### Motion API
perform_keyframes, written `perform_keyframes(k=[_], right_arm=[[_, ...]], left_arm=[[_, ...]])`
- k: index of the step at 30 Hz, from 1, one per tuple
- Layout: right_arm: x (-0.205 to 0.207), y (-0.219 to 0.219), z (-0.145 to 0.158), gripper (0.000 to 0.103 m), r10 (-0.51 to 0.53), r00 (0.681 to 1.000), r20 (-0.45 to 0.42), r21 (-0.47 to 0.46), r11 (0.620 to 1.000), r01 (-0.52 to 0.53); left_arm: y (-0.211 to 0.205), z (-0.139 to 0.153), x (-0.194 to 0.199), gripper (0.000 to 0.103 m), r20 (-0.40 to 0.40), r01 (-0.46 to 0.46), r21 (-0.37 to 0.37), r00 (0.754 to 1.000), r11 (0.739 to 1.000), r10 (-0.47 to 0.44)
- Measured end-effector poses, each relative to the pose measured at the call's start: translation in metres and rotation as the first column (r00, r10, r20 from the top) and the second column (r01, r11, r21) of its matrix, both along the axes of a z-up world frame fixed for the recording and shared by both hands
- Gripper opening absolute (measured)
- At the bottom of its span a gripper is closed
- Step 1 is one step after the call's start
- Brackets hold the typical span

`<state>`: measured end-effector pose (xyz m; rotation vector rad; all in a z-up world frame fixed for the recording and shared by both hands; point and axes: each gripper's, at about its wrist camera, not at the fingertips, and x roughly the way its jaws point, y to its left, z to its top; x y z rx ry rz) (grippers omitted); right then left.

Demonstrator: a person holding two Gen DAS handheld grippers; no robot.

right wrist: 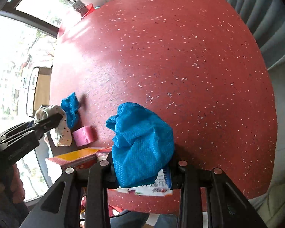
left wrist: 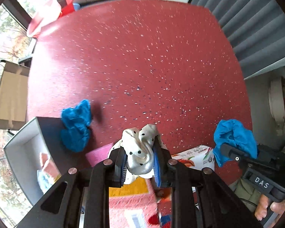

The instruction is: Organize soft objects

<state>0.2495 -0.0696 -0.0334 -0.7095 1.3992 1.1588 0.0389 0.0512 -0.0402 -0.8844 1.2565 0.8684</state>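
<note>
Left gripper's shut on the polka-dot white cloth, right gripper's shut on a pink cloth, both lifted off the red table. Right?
Not quite. The right gripper is shut on a blue cloth, not a pink one, as the right wrist view shows. The rest holds: the left gripper grips the polka-dot white cloth above the red table.

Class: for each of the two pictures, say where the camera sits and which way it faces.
Left wrist: on the left gripper, facing down at the red table; gripper shut on a spotted cloth.
Right wrist: on the right gripper, facing down; gripper shut on a blue cloth.
Shared: both cloths, a second blue cloth, each other's gripper.
</note>
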Motion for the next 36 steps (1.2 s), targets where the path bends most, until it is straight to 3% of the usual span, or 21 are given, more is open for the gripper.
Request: perform_keyframes(k=[17,36], right_arm=[[-0.058,-0.025,0.02,0.034,0.071,0.992,0.101,0.002,0.997,-0.072],[-0.09,-0.066,0.031,0.034,0.082,0.984,0.161,-0.008,0.997,-0.081]], left_arm=[[-0.044,0.052,-0.046,0.025,0.063,-0.059,0.132,0.997,0.99,0.051],[-0.089,0.054,-0.075,0.025,0.063,-0.017,0.105,0.998,0.994,0.01]])
